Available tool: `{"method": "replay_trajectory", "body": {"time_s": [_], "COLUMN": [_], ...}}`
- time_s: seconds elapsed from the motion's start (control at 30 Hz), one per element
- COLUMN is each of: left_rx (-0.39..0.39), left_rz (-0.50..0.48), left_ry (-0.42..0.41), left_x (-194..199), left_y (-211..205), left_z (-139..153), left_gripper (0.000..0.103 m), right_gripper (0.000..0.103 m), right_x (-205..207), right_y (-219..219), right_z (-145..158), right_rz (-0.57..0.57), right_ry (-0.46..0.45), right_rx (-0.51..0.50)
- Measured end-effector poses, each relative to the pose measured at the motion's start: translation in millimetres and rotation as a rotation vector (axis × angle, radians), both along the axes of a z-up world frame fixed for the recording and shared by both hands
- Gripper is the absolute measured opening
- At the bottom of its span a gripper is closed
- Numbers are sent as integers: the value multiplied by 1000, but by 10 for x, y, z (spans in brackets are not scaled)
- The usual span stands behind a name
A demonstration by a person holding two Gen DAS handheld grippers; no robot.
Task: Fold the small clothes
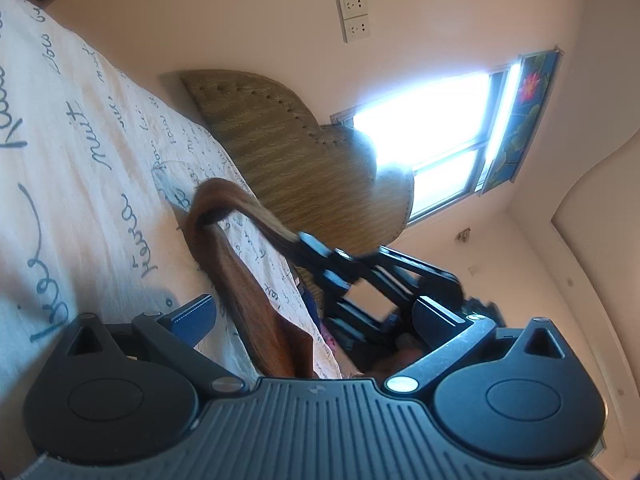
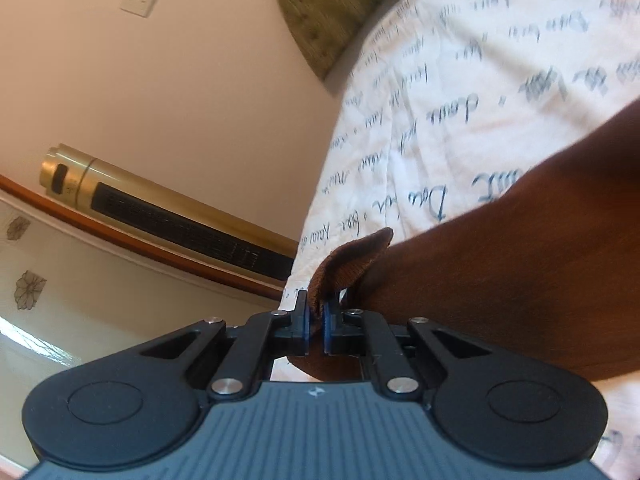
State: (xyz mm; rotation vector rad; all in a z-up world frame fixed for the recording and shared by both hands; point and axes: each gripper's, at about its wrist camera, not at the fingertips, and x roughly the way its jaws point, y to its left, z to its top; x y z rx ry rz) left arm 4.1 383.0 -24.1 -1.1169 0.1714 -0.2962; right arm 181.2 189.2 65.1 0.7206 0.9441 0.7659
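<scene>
Right gripper (image 2: 315, 322) first: we see its blue pads (image 2: 306, 324) pressed together on a fold of the brown garment (image 2: 520, 280), so it is clamped on cloth. From that pinch the fabric sweeps off to the right, dark and close to the lens, lying over the white bedsheet (image 2: 460, 80) with its blue script lettering.

Over on the left wrist camera we catch the same scene side-on. We see the right gripper (image 1: 298, 238) from outside, its fingertips nipping one end of the brown garment (image 1: 248, 292), which rises off the bedsheet (image 1: 80, 140) into a loop and then runs back down along the sheet toward our lens.

Our left gripper (image 1: 304, 312) stands spread wide, one blue-padded finger (image 1: 196, 316) low at the left, just beside the cloth's edge, and nothing between the two. The opposite finger is hard to pick out against the other tool's dark frame.

Beyond the bed we have a woven green headboard (image 1: 288, 152) against the wall, a double wall socket (image 1: 354, 16) above it, and a bright window (image 1: 432, 132). On the right wrist view a gold tower fan (image 2: 168, 212) lies across the left side of the picture
</scene>
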Motion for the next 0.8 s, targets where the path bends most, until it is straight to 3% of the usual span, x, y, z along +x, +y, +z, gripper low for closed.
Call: {"method": "replay_trajectory", "body": {"time_s": [0.07,0.23,0.53,0.63,0.73,0.8], "left_rx": [24,-1,47,28,21,19], "left_rz": [-20,-88,-200,-201,-212,-230], "left_ry": [31,2,78,129,230,213], "left_x": [21,142,856,1055,1198,1164], "left_y": [-67,-301,-703,-728,-737,-768], "left_z": [72,338,554,462,330,295], "left_gripper": [102,103,103,103,102,103], "right_gripper": [5,5,5,5,5,5], "right_x": [-52,-148,-150,-160,-135,-123], "right_y": [-270,-939,-1653,-1779,-1805,-1821], "right_z": [148,271,-306,-406,-453,-480], "right_rz": [-16,-77,-194,-207,-207,-197], "right_ry": [-39,-119,-102,-92,-89,-72], "right_rx": [-12,-104,-290,-268,-288,-257]}}
